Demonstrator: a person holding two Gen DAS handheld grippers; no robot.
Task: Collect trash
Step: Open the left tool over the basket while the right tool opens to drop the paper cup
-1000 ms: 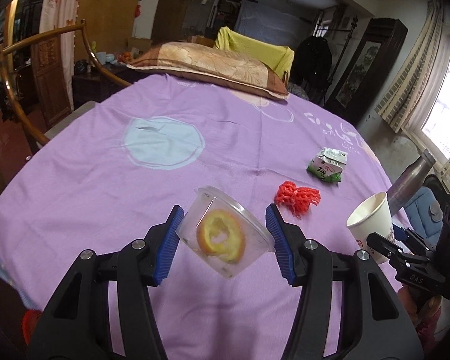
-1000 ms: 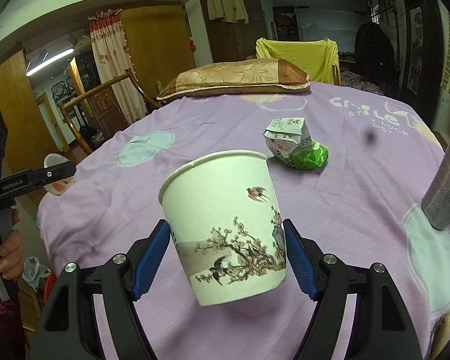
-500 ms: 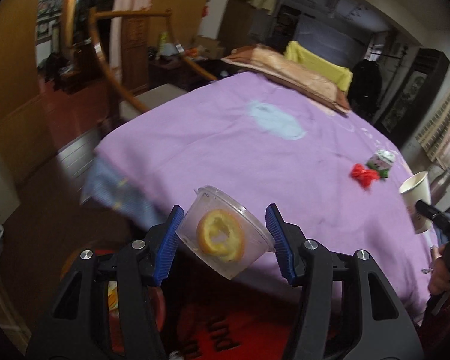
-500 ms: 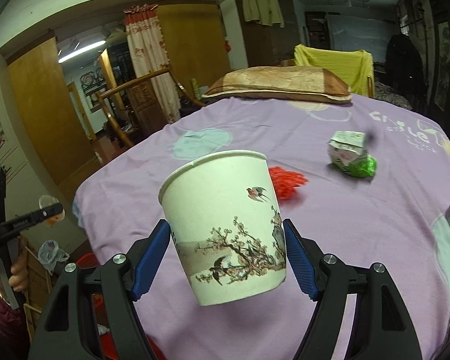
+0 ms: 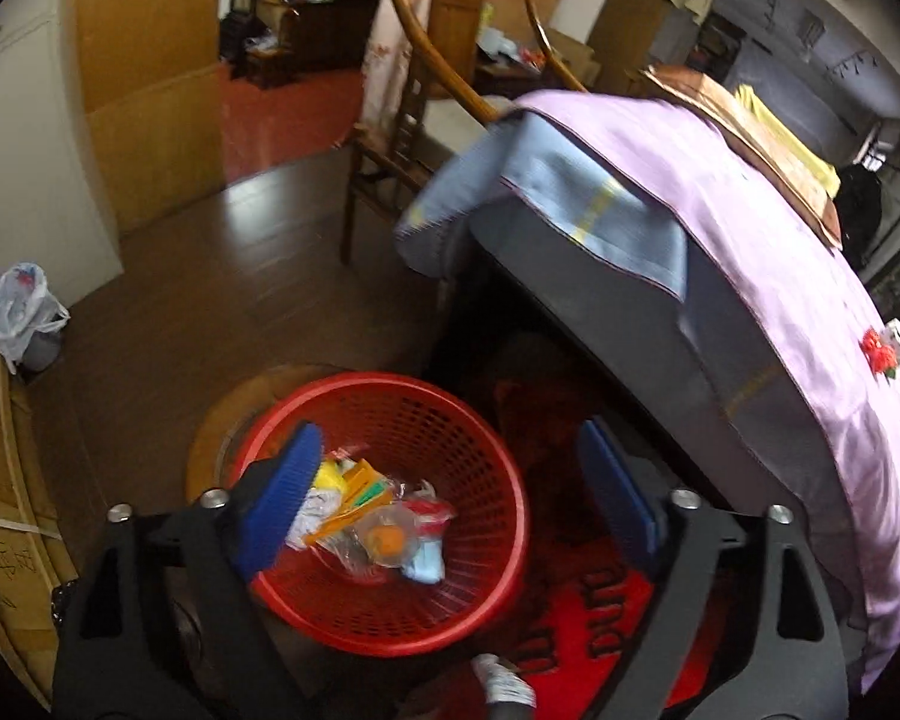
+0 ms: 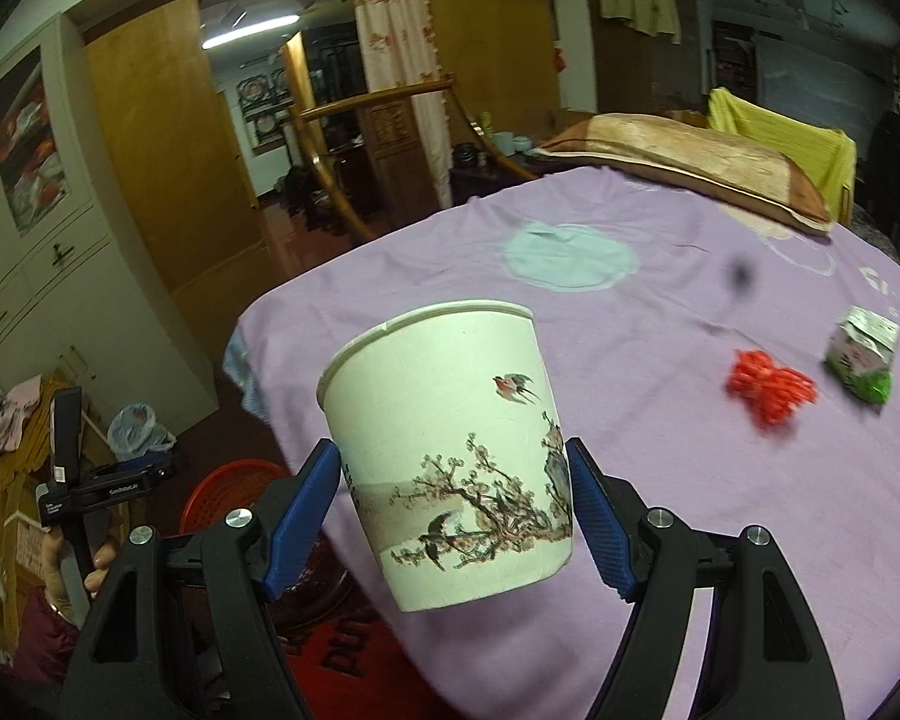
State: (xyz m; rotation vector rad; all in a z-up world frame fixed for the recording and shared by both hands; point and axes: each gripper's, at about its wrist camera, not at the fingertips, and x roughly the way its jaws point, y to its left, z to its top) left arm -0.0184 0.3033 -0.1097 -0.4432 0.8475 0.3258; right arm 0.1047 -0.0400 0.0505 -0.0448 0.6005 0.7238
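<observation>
The clear plastic cup [image 5: 384,540] with the orange slice inside is lying in the red basket [image 5: 486,462] on the floor, tipped on its side among crumpled wrappers; blur is making its rim and exact tilt hard to read. The left gripper [image 5: 450,504] is hanging over the basket, pointing steeply down, its jaws having just been opening, now standing wide with nothing between the ridged blue pads [image 5: 288,492]. The basket is round, perforated plastic, its near rim cut off by the gripper's black arms. Just right of it the table's edge is dropping away under a purple cloth [image 5: 750,228].

The right gripper [image 6: 453,510] is squeezing a paper cup [image 6: 450,456], white with painted birds and blossom branches, mouth tilted up and to the far left, pads pressing both sides of it. Farther right on the cloth, a red ruffled scrap [image 6: 771,390] and a crumpled green carton [image 6: 861,354] are lying near each other, both smeared by motion
</observation>
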